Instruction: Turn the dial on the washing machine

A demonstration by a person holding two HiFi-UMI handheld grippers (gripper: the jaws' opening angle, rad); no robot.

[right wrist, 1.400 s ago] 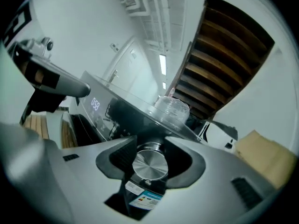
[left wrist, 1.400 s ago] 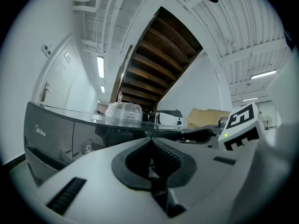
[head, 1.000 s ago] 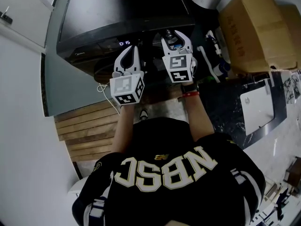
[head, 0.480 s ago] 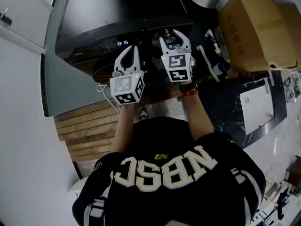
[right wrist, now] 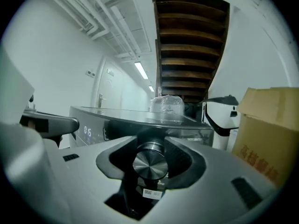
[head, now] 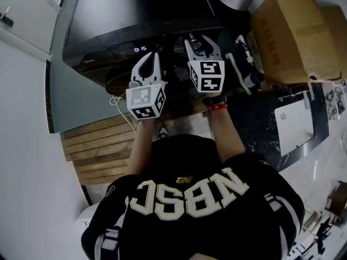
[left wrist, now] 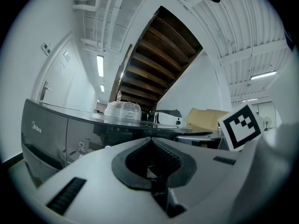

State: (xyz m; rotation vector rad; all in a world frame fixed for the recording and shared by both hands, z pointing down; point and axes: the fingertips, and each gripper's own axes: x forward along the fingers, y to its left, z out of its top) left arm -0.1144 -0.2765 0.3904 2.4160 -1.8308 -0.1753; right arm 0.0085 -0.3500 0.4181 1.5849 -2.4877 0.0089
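My black jersey with pale lettering [head: 190, 199] fills the near edge of the head view. Both my forearms reach forward from it, the right one with a red wristband [head: 218, 107].

My left claw [left wrist: 150, 140] carries its white marker cube [head: 145, 103]. Its jaws are drawn together at the tips with nothing between them, only the dark hollow of their own pads. It sits level in front of the machine's panel, just left of my right claw [right wrist: 150, 146]. I cannot tell whether its tips touch the front.

My right claw has its jaws set fairly wide and closed around the round brushed-metal dial [right wrist: 150, 164]. The ribbed pads press on either side of the knob, and its flat face looks straight back at me. A small white sticker [right wrist: 150, 193] shows just below the knob.

The dial stands out from the front of the dark grey washing machine [head: 135, 15], towards the right end of its control panel. A lit digital display [head: 142, 49] sits to the dial's left on the same panel.

A clear plastic-wrapped bundle [right wrist: 167, 107] rests on the machine's glossy top. A brown cardboard box [head: 295, 31] stands to the right, and pale wooden slats [head: 97, 145] lie on the floor to the left. The underside of a dark wooden staircase [right wrist: 189, 41] rises behind everything.
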